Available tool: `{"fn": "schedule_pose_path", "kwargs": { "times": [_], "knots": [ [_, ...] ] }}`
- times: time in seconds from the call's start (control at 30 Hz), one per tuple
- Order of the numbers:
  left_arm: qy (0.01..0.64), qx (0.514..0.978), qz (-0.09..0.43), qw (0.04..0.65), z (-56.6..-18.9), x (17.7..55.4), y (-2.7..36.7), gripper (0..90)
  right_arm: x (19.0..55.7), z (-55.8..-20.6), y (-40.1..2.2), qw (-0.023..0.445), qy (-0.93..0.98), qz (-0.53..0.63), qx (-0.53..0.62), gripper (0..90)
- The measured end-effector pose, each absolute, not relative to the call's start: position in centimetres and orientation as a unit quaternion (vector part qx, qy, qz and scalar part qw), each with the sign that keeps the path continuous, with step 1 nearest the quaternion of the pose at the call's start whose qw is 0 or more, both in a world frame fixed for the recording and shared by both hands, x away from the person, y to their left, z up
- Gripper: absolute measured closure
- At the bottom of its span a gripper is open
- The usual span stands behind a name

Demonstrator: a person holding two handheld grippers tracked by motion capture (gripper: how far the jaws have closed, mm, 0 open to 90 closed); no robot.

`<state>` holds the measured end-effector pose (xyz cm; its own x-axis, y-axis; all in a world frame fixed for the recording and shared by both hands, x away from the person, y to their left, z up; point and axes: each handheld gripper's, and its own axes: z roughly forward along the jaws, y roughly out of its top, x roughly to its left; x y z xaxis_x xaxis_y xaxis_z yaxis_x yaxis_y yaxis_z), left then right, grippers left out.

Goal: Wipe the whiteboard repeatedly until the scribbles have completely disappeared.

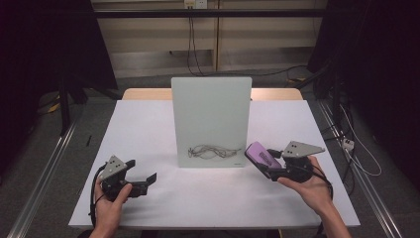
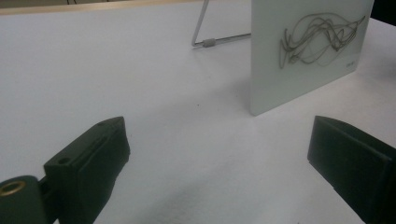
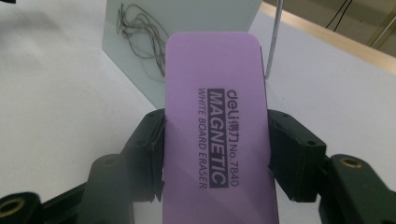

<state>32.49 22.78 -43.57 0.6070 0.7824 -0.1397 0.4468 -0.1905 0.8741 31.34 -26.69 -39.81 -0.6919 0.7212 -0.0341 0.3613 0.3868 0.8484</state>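
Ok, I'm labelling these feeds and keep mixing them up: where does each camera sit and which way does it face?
High view: above the person's side of the table, looking forward and down at the upright whiteboard; both hands show, holding the left tongs and right tongs.
Left gripper view: rides the left tongs, facing the whiteboard's scribble; its two black jaws stand apart.
Right gripper view: rides the right tongs, its jaws clamping a purple whiteboard eraser.
All three share the scribbled whiteboard.
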Motion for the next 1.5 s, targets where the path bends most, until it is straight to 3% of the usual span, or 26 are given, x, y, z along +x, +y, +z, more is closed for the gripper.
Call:
{"fn": "schedule_pose_path", "kwargs": {
  "times": [0.37, 1.5],
  "knots": [
    [0.404, 0.752, 0.174, 0.491, -43.4, 32.3, 22.9, 5.2, 31.0, -39.5, -25.0, 0.213, 0.808, 0.452, 0.312, 41.4],
    [0.391, 0.764, 0.178, 0.482, -43.3, 32.7, 22.1, 5.2, 32.7, -39.5, -19.9, 0.308, 0.811, 0.444, 0.225, 41.4]
  ]
}}
